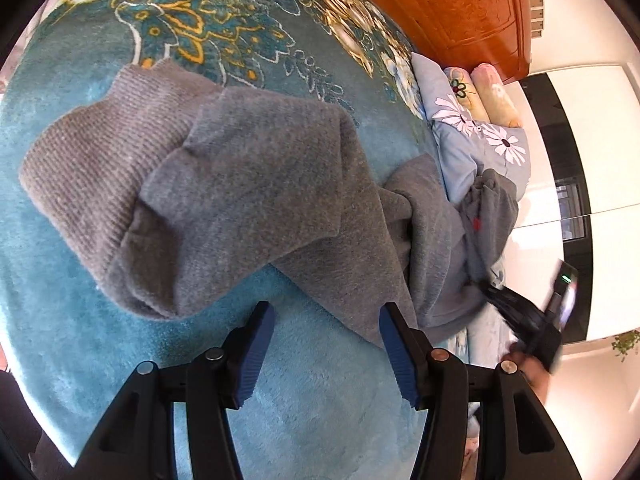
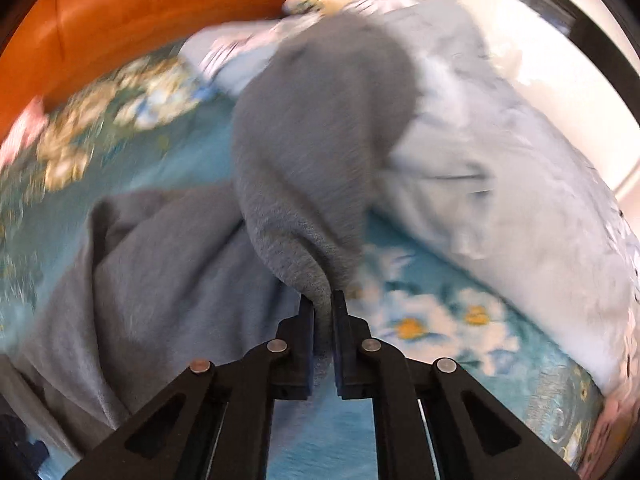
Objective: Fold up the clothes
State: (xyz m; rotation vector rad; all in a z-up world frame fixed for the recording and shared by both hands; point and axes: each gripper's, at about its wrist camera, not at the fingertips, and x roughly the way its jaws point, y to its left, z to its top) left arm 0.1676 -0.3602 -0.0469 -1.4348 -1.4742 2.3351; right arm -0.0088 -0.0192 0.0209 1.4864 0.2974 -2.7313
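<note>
A grey knit sweater [image 1: 248,192] lies crumpled on the teal blanket [image 1: 72,320], with a ribbed band [image 1: 88,160] at its left end. Just in front of its near edge, my left gripper [image 1: 326,312] hovers open over the blanket with nothing between the blue pads; its right finger [image 1: 396,340] overlaps the fabric's edge. In the right wrist view my right gripper [image 2: 322,300] is shut on a raised fold of the grey sweater [image 2: 312,140], and the cloth bunches up ahead of the pads. The right gripper [image 1: 532,320] also shows blurred at the sweater's far right end.
A light blue pillow with white daisies [image 1: 480,136] lies against the sweater's right end, seen again as the pillow [image 2: 500,160]. Rolled pastel cushions [image 1: 492,92] sit beyond it. An orange wooden headboard [image 1: 460,8] borders the bed. A white wall [image 1: 592,120] stands to the right.
</note>
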